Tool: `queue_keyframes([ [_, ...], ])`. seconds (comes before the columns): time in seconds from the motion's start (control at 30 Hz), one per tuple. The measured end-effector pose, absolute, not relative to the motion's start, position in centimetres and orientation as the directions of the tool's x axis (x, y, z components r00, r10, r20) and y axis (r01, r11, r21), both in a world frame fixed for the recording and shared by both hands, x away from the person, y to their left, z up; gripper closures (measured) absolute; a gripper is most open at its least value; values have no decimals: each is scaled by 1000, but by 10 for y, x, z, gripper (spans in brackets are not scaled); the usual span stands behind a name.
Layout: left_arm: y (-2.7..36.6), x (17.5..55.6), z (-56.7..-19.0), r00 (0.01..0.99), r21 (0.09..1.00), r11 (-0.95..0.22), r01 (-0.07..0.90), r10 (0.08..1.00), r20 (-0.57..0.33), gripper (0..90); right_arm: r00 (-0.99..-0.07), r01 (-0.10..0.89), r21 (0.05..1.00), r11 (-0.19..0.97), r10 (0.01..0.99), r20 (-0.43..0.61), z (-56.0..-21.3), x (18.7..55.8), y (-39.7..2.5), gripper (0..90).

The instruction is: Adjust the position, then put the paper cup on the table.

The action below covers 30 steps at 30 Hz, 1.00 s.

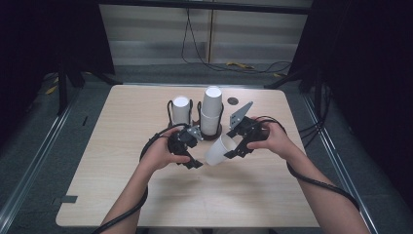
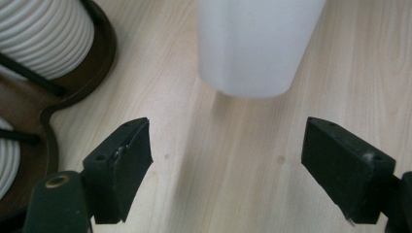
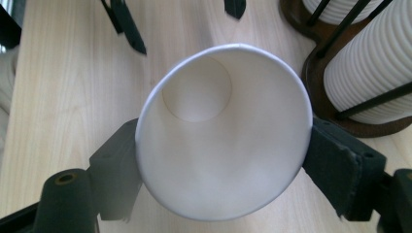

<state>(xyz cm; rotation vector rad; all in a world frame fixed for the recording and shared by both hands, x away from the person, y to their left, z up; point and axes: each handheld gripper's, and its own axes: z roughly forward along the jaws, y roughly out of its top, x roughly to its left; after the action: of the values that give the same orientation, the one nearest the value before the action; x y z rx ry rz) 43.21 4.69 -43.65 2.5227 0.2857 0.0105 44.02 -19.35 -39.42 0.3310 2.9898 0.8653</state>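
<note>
so, one paper cup [image 3: 223,131] lifted clear of the rack [image 1: 212,132].
right gripper [image 1: 233,146] pinches it at the rack's 5 o'clock; left gripper [image 2: 228,165] spread, empty; placing remains.

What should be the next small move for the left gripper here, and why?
Probably ease the left gripper forward around the base of the paper cup. Its jaws stand wide open, with the cup's closed end just ahead between them, while the right gripper clamps the cup near its rim, tilted above the table.
</note>
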Motion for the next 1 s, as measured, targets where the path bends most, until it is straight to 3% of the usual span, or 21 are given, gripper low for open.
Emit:
queue_keyframes([
  [1.0,85,425,-449,952,593,-755,280,297,-72,171,-984,163,373,913,176,-3,-406,431,-191,180],
])
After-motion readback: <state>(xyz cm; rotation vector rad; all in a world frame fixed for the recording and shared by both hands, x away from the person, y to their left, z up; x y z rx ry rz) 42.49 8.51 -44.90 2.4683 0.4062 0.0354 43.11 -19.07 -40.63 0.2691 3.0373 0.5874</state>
